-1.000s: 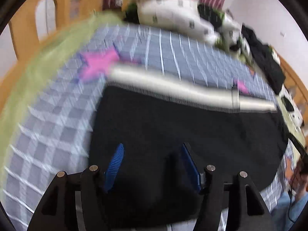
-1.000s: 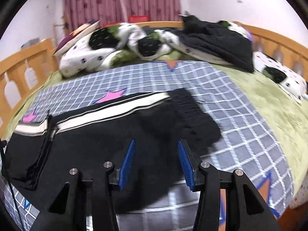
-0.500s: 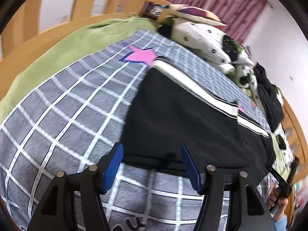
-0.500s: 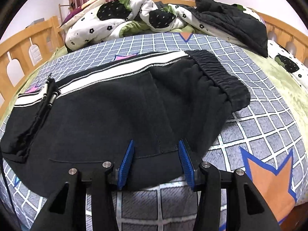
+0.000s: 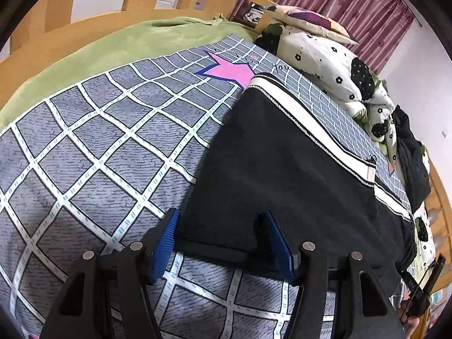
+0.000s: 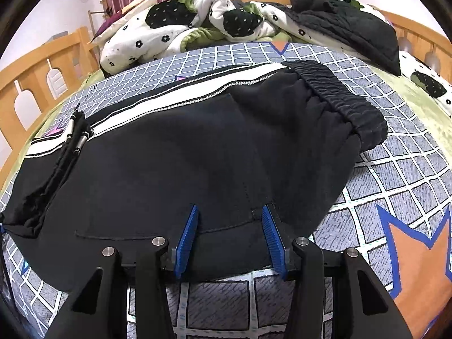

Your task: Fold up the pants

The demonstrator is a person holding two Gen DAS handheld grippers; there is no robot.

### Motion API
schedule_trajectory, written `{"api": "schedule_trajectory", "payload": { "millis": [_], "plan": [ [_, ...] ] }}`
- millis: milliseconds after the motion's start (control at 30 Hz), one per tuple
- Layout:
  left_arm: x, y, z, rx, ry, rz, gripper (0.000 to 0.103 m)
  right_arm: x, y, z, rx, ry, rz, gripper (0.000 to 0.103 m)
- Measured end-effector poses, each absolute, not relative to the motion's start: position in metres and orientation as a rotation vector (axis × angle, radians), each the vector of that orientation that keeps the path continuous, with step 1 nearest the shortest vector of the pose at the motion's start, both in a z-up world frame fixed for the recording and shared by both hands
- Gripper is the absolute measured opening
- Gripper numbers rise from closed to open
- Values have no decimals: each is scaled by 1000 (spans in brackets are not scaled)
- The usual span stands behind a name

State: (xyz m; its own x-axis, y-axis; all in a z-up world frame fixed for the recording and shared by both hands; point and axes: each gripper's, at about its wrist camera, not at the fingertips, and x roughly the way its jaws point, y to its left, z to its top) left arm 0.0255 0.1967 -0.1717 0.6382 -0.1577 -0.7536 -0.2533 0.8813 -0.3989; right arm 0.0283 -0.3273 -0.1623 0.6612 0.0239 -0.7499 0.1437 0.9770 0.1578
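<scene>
Black pants (image 5: 282, 169) with a white side stripe (image 5: 296, 113) lie flat on a grey checked bedsheet (image 5: 99, 141). My left gripper (image 5: 219, 216) hangs open at the pants' near left corner, and the hem edge lies between its blue pads without being pinched. In the right wrist view the pants (image 6: 197, 155) spread out, with the elastic waistband (image 6: 339, 104) at the right and a drawstring (image 6: 76, 138) at the left. My right gripper (image 6: 229, 212) is open over the near edge, straddling a seam.
A crumpled white flowered duvet (image 6: 169, 28) and a heap of black clothes (image 6: 347, 22) lie at the head of the bed. A wooden rail (image 6: 34, 84) runs along the side, with a green blanket (image 5: 127, 42) beside it. A hand holding a phone (image 5: 418, 296) shows at lower right.
The left gripper slid from over the middle of the pants to their left corner and rolled. The right gripper sank closer to the near edge. Neither closed.
</scene>
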Motion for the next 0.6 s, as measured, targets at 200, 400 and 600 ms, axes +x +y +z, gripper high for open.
{"api": "schedule_trajectory", "payload": {
  "millis": [200, 400, 600],
  "plan": [
    [30, 208, -174, -580, 920, 15, 58, 28, -330, -164, 245, 855, -60, 48],
    [25, 203, -167, -525, 893, 62, 29, 30, -333, -165, 274, 862, -44, 48],
    [16, 185, -130, -396, 798, 46, 15, 29, -330, -161, 252, 872, -45, 48]
  ]
}}
